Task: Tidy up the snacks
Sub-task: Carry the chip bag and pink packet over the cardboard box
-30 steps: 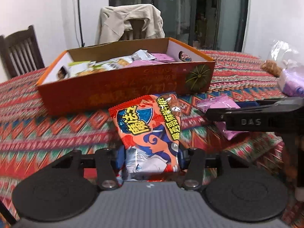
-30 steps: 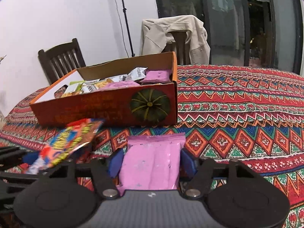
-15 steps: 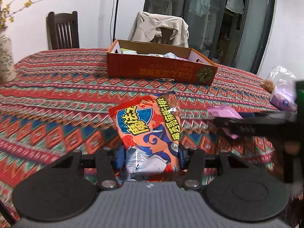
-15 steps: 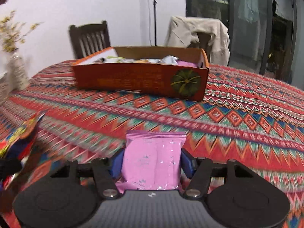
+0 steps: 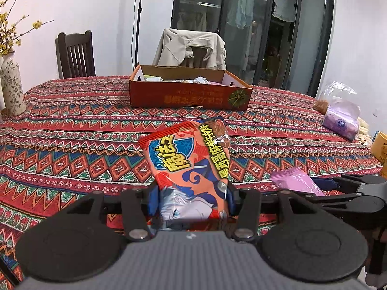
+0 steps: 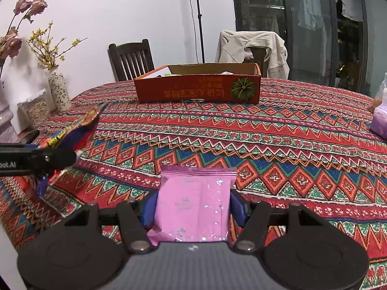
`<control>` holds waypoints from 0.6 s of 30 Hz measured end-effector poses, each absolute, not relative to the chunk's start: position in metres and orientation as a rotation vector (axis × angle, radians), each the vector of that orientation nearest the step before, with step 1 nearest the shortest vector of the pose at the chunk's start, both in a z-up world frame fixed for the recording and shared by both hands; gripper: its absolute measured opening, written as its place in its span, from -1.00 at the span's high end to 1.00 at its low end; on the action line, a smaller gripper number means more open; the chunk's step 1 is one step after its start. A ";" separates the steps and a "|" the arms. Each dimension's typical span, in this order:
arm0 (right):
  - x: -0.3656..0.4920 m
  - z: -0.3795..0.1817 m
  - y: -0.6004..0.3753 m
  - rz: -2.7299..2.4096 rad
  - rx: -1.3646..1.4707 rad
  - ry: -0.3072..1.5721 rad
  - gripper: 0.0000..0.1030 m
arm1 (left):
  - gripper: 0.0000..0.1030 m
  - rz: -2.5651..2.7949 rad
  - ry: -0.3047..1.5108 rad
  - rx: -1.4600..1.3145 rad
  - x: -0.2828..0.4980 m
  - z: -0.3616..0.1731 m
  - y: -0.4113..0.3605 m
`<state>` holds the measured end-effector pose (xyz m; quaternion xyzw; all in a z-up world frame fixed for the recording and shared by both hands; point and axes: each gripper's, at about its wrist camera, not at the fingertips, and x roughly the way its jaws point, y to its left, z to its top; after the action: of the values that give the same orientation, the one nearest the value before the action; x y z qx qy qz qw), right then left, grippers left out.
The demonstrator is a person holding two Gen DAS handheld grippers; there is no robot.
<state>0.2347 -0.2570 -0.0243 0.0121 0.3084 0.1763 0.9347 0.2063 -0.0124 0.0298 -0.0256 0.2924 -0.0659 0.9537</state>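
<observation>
My left gripper is shut on an orange and blue snack packet and holds it above the table. My right gripper is shut on a pink snack packet, also held above the table. The orange cardboard box with several snacks inside stands far ahead across the table; it also shows in the right wrist view. The right gripper with its pink packet shows at the right of the left wrist view. The left gripper with the orange packet shows at the left of the right wrist view.
The table wears a red patterned cloth. A flowered vase stands at the left edge. A purple tissue pack and a plastic bag lie at the right. Chairs stand behind the table, one draped with a jacket.
Both grippers have pulled back from the box, each still holding its packet. The box now stands much farther away, and the vase has come into view.
</observation>
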 end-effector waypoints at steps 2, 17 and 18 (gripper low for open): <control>0.233 -0.023 -0.257 0.363 0.025 0.626 -0.18 | 0.01 -0.129 0.594 -0.053 0.206 0.030 -0.013; 0.328 0.042 -0.257 0.410 -0.024 0.476 -0.19 | 0.01 -0.205 0.446 0.007 0.339 0.094 -0.009; 0.347 0.052 -0.259 0.411 -0.019 0.462 -0.19 | 0.01 -0.215 0.444 0.006 0.359 0.100 -0.010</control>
<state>0.3468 -0.2590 0.0521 -0.0096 0.2275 0.2023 0.9525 0.3592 -0.0096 0.0999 0.0029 0.2198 -0.1064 0.9697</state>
